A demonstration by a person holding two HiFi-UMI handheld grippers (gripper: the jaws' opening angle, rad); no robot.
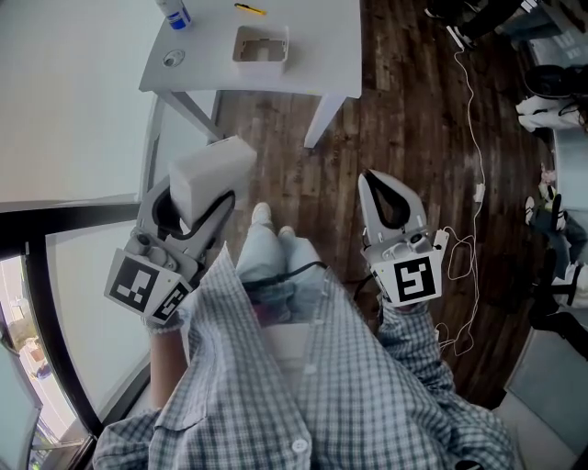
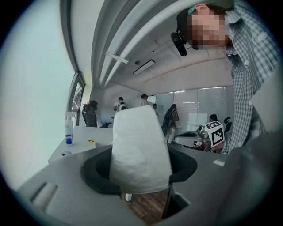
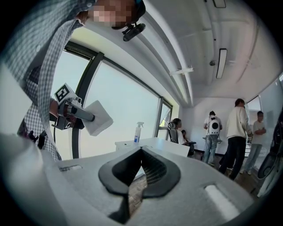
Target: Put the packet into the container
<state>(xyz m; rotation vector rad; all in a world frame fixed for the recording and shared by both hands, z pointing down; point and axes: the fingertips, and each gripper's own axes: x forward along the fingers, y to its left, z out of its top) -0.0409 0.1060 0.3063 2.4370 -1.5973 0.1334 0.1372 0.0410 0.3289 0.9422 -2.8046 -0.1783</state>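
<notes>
In the head view we record the spray bottle cut off by the top edge, only its lower part showing, and the table cut by the same edge. A yellow item and a round object on it are too small to identify. We cannot read the inside of the container. In the left gripper view the packet hides the inner jaw faces of the left gripper.
</notes>
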